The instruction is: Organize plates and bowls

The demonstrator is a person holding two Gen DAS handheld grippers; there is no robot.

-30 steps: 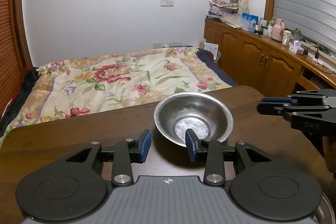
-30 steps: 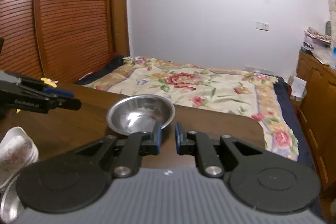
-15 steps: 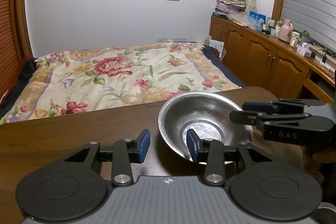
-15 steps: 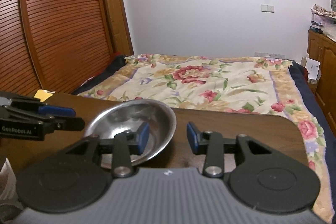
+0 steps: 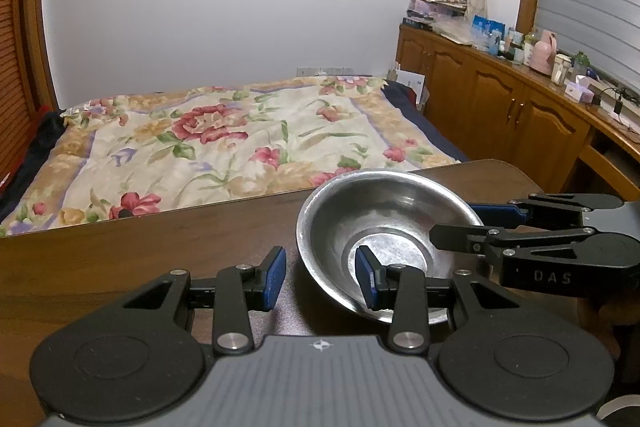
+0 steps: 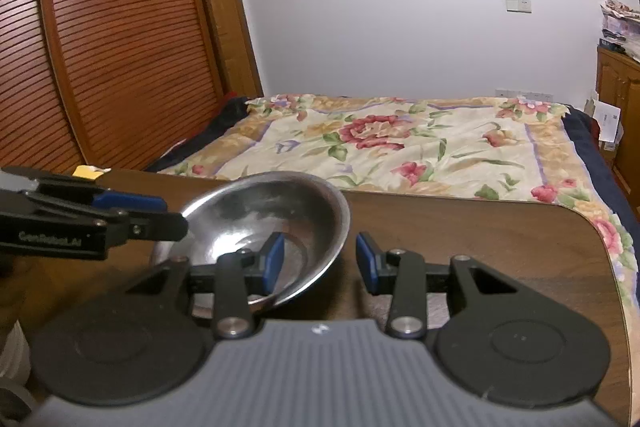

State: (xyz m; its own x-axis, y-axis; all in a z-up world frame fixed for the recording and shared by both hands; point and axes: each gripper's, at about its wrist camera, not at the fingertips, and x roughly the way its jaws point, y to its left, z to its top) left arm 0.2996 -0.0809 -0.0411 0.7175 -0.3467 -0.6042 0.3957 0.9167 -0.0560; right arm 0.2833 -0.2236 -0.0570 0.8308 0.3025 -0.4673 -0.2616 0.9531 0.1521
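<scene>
Steel bowl (image 5: 384, 227) on dark wooden worktop (image 5: 140, 247), tilted, near rim between jaws of left gripper (image 5: 320, 279), jaws parted, one blue pad inside. Right gripper (image 5: 472, 227) at far right rim, straddling it. Floral bed (image 5: 224, 143) beyond.

Bare tabletop (image 6: 500, 239) right of steel bowl (image 6: 256, 223) — open passage; left tongs (image 6: 176, 219) block bowl's left.

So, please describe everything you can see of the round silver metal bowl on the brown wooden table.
The round silver metal bowl looks like dull steel, with a flat bottom, sloping wall and thin rim. It is empty and stands near the far edge of the brown wooden table. The left gripper and right gripper each straddle its rim, jaws open, one finger inside. Whether the pads touch it is unclear.
</scene>
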